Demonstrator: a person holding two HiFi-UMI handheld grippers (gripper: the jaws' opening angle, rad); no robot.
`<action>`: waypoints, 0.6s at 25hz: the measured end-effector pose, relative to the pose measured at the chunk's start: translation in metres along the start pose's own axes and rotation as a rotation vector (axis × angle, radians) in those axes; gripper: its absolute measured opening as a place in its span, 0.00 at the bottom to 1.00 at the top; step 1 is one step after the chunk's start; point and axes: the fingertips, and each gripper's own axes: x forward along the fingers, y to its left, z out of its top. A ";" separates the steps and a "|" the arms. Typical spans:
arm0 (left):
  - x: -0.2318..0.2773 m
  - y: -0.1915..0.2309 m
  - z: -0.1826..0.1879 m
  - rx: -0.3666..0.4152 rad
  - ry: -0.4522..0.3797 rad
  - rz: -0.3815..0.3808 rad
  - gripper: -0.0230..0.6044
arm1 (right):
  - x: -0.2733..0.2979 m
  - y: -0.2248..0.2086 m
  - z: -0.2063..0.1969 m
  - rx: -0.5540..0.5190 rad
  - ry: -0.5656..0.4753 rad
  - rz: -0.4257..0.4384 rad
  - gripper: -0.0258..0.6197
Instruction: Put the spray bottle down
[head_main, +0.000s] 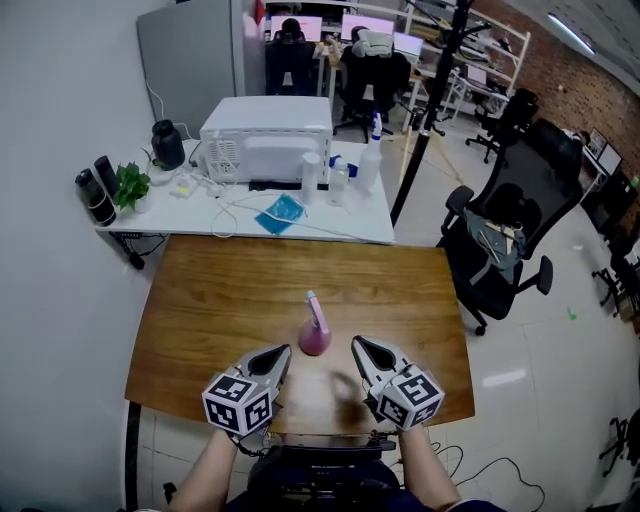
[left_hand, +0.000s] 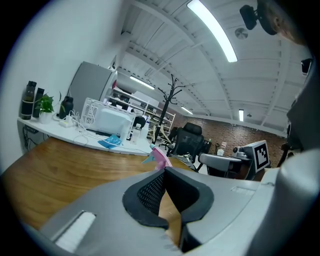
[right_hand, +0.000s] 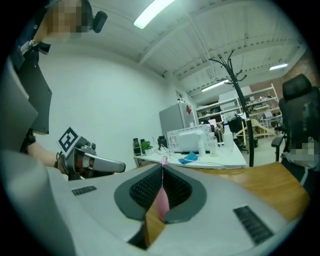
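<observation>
A pink spray bottle (head_main: 315, 335) with a pale blue trigger stands upright on the wooden table (head_main: 220, 300), near its front edge. My left gripper (head_main: 283, 352) is just left of the bottle and my right gripper (head_main: 358, 345) just right of it; both are apart from it with jaws shut and nothing held. In the left gripper view the bottle's top (left_hand: 159, 156) shows just beyond the closed tips of the left gripper (left_hand: 164, 170). In the right gripper view the pink bottle (right_hand: 161, 200) shows through the slit behind the closed tips of the right gripper (right_hand: 162, 167).
Behind the wooden table stands a white table (head_main: 350, 225) with a white box-shaped appliance (head_main: 268, 135), bottles, a blue cloth (head_main: 280, 213), cables and a small plant (head_main: 130, 185). A black pole (head_main: 425, 120) and an office chair (head_main: 505, 235) stand at the right.
</observation>
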 end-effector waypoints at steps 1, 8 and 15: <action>0.000 -0.001 0.000 0.000 -0.002 0.003 0.05 | 0.000 0.003 0.002 0.014 -0.006 0.015 0.05; -0.004 0.000 0.004 0.001 -0.017 0.027 0.05 | 0.006 0.011 0.011 0.020 -0.002 0.086 0.04; -0.003 -0.001 0.003 0.001 -0.016 0.031 0.05 | 0.008 0.010 0.006 0.026 0.014 0.098 0.04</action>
